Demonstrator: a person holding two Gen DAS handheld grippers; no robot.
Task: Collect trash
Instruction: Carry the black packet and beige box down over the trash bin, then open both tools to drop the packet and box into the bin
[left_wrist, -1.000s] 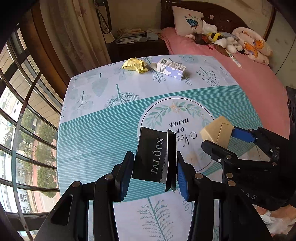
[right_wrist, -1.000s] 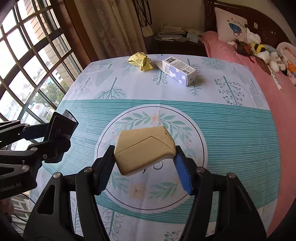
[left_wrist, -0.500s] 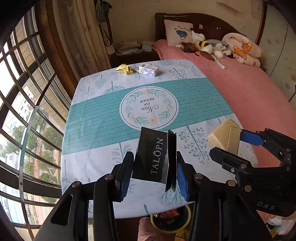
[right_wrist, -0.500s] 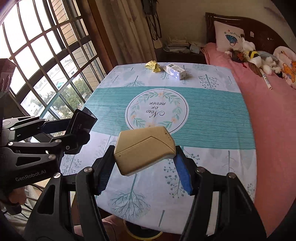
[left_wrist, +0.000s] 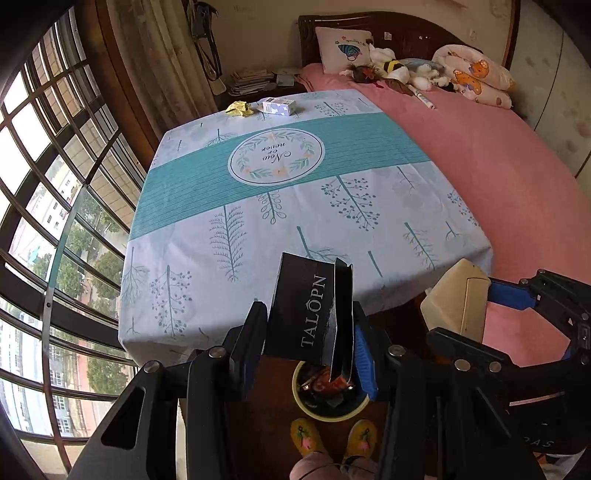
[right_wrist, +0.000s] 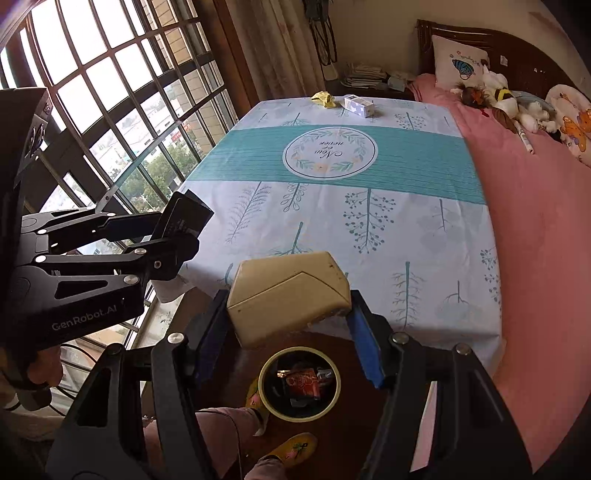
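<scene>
My left gripper (left_wrist: 308, 334) is shut on a black box (left_wrist: 303, 310) printed TALOPN, held past the near edge of the table (left_wrist: 258, 206). My right gripper (right_wrist: 286, 332) is shut on a beige box (right_wrist: 288, 295); it shows in the left wrist view too, as the beige box (left_wrist: 456, 301) at the right. A round trash bin (right_wrist: 264, 391) with red wrappers inside stands on the floor below both grippers, also seen as the bin (left_wrist: 314, 411). On the table's far edge lie a yellow crumpled paper (left_wrist: 239, 108) and a small white and blue carton (left_wrist: 279, 106).
A pink bed (left_wrist: 498, 166) with a pillow and stuffed toys runs along the table's right side. Barred windows (right_wrist: 110, 110) fill the left. A person's yellow slippers (left_wrist: 332, 437) and a trouser leg (right_wrist: 221, 435) are beside the bin on the dark floor.
Both grippers drew back from over the table's middle to beyond its near edge, keeping their boxes. The bin and the person's feet have come into view below.
</scene>
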